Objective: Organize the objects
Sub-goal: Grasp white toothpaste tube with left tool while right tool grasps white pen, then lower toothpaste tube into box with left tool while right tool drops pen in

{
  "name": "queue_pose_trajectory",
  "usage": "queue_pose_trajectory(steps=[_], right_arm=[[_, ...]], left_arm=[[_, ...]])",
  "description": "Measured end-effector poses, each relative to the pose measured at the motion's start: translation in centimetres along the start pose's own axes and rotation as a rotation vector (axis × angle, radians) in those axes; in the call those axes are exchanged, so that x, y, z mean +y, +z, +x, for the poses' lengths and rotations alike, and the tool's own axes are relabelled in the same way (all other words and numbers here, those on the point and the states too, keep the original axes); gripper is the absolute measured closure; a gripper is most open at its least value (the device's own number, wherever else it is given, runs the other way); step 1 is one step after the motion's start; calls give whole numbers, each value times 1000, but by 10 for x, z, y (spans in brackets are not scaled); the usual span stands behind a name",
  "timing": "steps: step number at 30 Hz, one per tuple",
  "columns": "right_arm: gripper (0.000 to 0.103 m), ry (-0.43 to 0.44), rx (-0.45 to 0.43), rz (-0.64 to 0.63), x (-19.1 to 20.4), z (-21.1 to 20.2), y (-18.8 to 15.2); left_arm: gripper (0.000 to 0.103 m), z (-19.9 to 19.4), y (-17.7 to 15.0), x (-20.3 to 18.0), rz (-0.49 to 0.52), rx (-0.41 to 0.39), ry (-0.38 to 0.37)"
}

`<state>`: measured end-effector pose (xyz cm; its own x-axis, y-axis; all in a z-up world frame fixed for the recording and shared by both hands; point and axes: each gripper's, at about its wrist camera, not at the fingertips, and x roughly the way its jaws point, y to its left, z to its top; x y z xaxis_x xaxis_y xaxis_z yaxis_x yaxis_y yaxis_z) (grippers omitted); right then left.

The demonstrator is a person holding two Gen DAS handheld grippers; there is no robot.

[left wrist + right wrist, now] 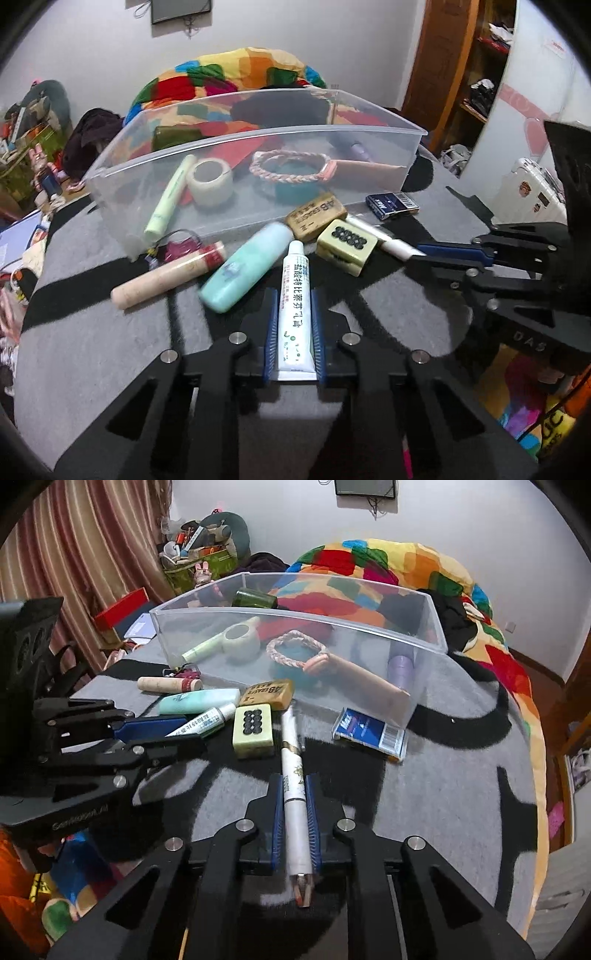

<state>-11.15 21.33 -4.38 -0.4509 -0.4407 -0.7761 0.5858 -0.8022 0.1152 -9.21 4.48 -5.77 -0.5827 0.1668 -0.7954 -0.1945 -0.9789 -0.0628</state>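
Left wrist: left gripper (294,328) clamps Chinese-lettered tube (294,314); right gripper (295,812) clamps white pen (294,812); eraser (317,216) reads "4B".

I see a patchwork quilt (236,74) behind the table, striped curtains (85,554), a wooden shelf (476,74), a white suitcase (532,192).

The left gripper (294,328) clamps a white ointment tube (294,310) on the grey mat (92,332), just before the clear bin (236,177) holding tape and a braided ring.

"4B" on brown eraser (317,216)
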Motion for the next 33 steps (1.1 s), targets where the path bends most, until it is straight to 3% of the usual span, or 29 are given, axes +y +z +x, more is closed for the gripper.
queue_pose_trajectory(steps=[7,18,25,33], right_arm=[[93,27,-58,43,-5,-28,-4],[93,48,-190,60,-6,-67,16],[93,54,-226,53,-1,-69,40],[93,57,-226,8,5,-55,71]], left_arm=[[86,-25,-5,5,-30,-46,3],[86,-66,17,8,-40,-180,-6],[86,-73,37,15,-63,-237,8],[86,-65,63,27,-96,-247,20]])
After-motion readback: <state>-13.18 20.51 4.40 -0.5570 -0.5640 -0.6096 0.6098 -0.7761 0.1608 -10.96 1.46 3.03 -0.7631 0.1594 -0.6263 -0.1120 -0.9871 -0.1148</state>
